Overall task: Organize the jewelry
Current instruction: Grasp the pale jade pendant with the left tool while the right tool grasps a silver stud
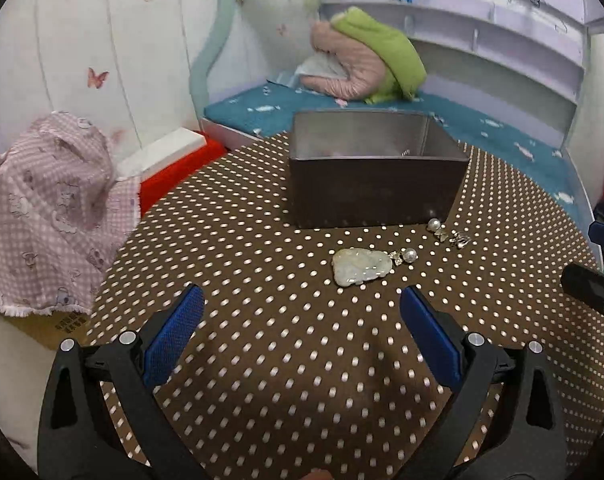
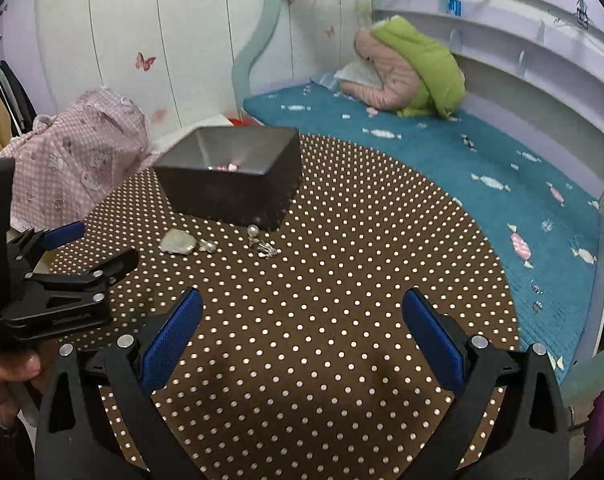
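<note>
On the dotted cloth (image 1: pixel 261 240): jewelry beside a dark box (image 1: pixel 376 184)
No legible writing. Left gripper (image 1: pixel 302 304) and right gripper (image 2: pixel 302 308) gape wide, empty; jade pendant (image 1: pixel 362 266) and pearl earrings (image 1: pixel 436 226) lie before the box.

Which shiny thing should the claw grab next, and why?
Probably the left claw should ease forward onto the pale jade pendant. Both claws are open and empty, the pendant lies nearest ahead of the left one on the dotted cloth, and the dark box behind it waits for jewelry.
</note>
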